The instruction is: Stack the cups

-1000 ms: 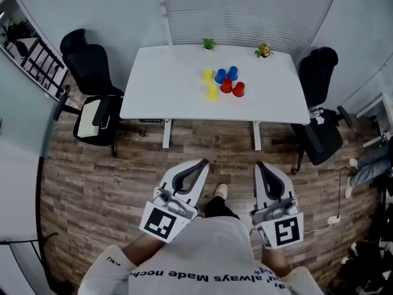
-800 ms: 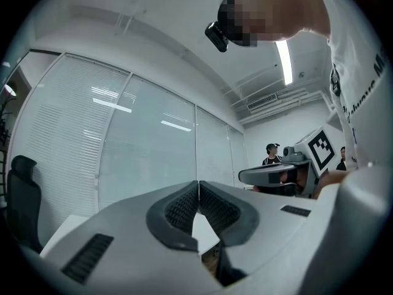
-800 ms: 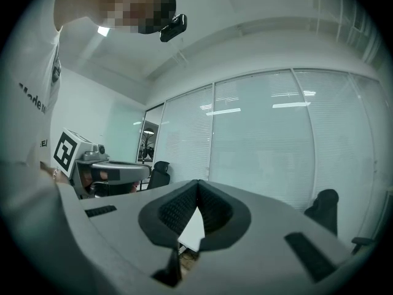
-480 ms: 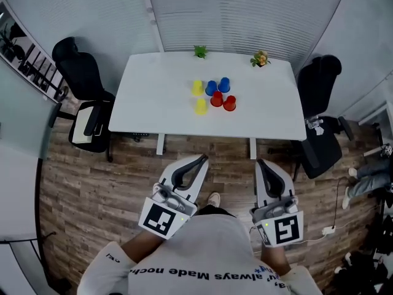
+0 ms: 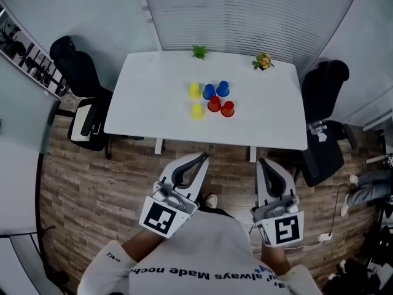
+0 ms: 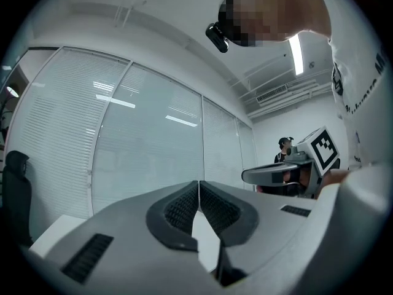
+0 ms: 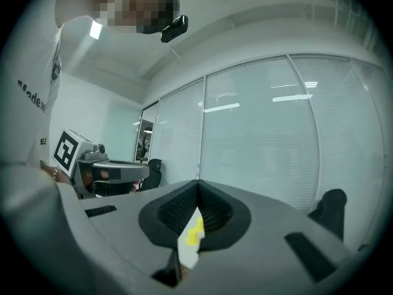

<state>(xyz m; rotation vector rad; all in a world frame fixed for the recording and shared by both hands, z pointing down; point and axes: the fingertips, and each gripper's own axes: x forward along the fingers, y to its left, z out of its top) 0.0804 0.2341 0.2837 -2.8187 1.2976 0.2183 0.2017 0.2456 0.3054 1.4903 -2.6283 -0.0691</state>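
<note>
Meanwhile, the left gripper (image 5: 202, 158) and right gripper (image 5: 261, 162) are held closed on nothing, well apart from the cups (image 5: 213, 104) grouped mid-table (image 5: 153, 100).

Partial print "always Made" across the person's white shirt (image 5: 206, 247), upside down.

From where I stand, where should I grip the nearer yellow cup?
Grip the nearer yellow cup across its round side wall, coming from the near left: that side looks free, while a red cup stands close on its right.
</note>
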